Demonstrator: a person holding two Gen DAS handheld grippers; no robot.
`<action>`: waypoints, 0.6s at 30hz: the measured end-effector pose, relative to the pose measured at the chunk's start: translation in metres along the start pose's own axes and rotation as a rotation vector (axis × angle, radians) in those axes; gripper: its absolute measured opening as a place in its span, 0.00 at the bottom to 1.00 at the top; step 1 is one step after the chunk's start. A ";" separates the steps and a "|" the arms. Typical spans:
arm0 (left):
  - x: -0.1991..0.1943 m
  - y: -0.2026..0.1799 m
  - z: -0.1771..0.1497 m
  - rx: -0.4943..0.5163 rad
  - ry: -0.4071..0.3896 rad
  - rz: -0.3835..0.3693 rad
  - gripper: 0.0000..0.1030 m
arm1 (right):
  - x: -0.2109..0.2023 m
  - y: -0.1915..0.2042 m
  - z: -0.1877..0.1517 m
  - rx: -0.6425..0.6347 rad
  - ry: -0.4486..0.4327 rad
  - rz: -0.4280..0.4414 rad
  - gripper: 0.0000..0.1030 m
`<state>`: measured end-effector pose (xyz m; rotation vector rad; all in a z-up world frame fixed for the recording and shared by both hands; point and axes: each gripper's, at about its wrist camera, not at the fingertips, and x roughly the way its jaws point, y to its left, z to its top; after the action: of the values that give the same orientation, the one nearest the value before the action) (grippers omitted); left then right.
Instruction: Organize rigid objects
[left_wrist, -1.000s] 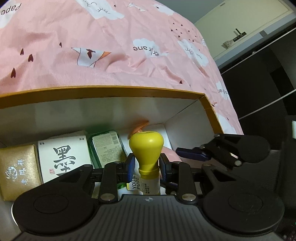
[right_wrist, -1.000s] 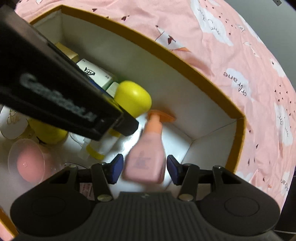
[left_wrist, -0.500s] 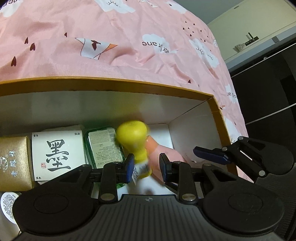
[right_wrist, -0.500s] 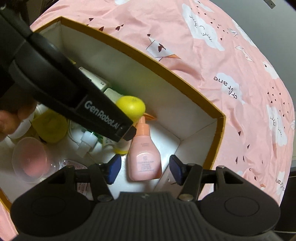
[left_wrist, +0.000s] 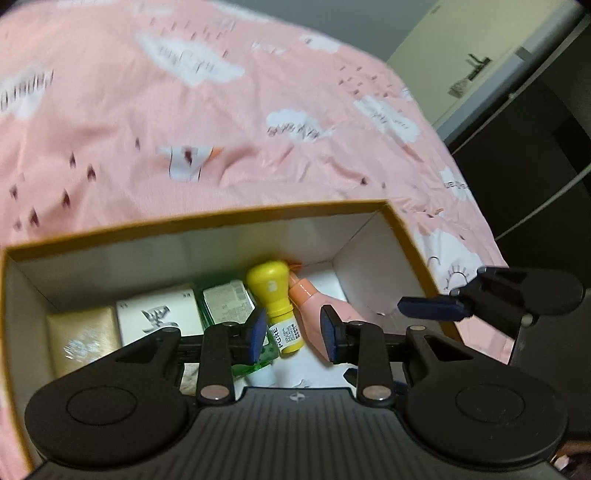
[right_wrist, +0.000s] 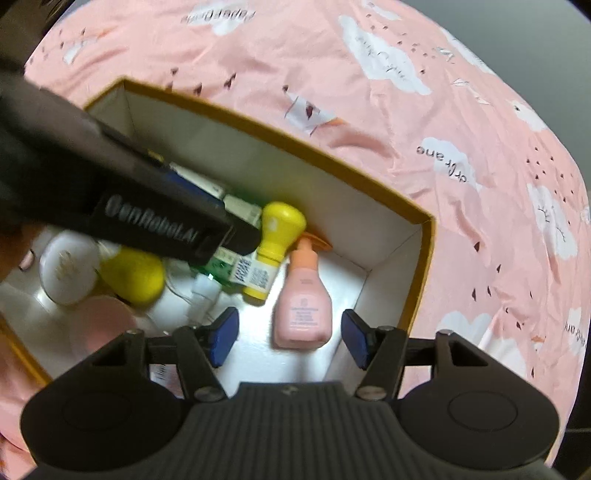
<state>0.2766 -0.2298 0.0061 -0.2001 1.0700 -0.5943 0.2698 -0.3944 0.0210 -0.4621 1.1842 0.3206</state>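
A yellow-capped bottle (left_wrist: 275, 295) lies in the white box with the orange rim (left_wrist: 207, 218), next to a pink pump bottle (left_wrist: 314, 314). My left gripper (left_wrist: 293, 334) is open and empty above them. In the right wrist view the yellow-capped bottle (right_wrist: 271, 247) and the pink bottle (right_wrist: 303, 302) lie side by side near the box's corner (right_wrist: 424, 221). My right gripper (right_wrist: 290, 339) is open and empty, above the pink bottle. The left gripper's body (right_wrist: 110, 192) crosses that view.
The box also holds a gold box (left_wrist: 81, 339), a white box with black characters (left_wrist: 159, 317), a green packet (left_wrist: 225, 302), a white round jar (right_wrist: 68, 269), a second yellow cap (right_wrist: 135, 275) and a pink round lid (right_wrist: 99, 325). Pink cloud-print cloth (left_wrist: 258, 110) surrounds the box.
My left gripper let go of the yellow-capped bottle, which now lies in the box. My right gripper released the pink bottle. Both grippers have lifted up and back.
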 end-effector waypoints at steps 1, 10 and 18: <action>-0.009 -0.003 -0.002 0.027 -0.021 0.007 0.36 | -0.008 0.001 0.000 0.018 -0.019 0.001 0.61; -0.110 -0.030 -0.033 0.244 -0.323 0.123 0.53 | -0.083 0.026 -0.017 0.199 -0.259 -0.029 0.82; -0.178 -0.023 -0.080 0.312 -0.556 0.244 0.87 | -0.142 0.060 -0.049 0.316 -0.464 -0.087 0.94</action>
<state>0.1379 -0.1411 0.1129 0.0415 0.4453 -0.4392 0.1525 -0.3669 0.1290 -0.1479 0.7402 0.1484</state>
